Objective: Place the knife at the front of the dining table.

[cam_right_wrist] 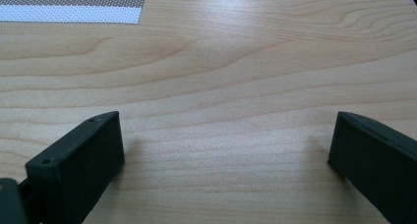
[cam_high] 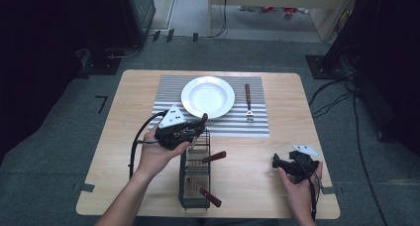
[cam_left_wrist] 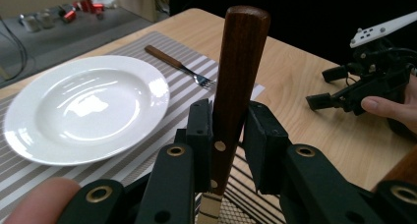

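Jaws of your left gripper were clamped on the wooden-handled utensil, standing upright in the wire caddy near the table's front edge. You needed a straight vertical pull, no tilt, so the blade end cleared the wires. Your right gripper sat wide open and empty near the front-right corner.

My desk is sitting there in light wood, and a striped placemat is lying across the far half. The wire cutlery rack is standing on the bare wood near my edge, and my right claw is resting on the desk too.
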Demonstrator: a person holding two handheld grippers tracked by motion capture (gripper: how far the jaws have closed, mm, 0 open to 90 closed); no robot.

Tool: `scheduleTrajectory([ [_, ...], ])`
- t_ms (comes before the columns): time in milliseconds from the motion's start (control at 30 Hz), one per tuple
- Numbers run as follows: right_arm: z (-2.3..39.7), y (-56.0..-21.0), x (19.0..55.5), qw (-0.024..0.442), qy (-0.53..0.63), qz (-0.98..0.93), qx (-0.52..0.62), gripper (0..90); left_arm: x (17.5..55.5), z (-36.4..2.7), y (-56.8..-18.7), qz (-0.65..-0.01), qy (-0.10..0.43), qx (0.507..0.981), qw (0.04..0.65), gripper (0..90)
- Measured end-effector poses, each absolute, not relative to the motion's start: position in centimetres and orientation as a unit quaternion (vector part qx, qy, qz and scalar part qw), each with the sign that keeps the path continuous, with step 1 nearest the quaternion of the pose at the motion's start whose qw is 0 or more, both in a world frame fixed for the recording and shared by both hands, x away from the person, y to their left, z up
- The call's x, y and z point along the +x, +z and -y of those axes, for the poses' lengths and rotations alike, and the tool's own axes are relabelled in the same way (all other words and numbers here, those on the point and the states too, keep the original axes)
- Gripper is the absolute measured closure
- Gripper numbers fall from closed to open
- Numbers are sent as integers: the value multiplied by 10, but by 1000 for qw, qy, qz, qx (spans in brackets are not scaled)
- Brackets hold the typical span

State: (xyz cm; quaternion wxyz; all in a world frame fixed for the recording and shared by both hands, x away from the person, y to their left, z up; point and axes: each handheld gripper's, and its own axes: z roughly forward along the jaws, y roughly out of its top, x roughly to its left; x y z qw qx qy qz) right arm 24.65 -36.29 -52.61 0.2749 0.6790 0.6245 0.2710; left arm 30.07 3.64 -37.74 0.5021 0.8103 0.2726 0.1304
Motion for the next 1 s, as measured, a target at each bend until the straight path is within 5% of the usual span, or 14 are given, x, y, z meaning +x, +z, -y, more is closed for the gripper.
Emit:
scheduleTrajectory([
  [1000, 362, -526, 247, 274, 272, -624, 680, 0, 294, -98, -337, -329, 157, 695, 620, 767],
])
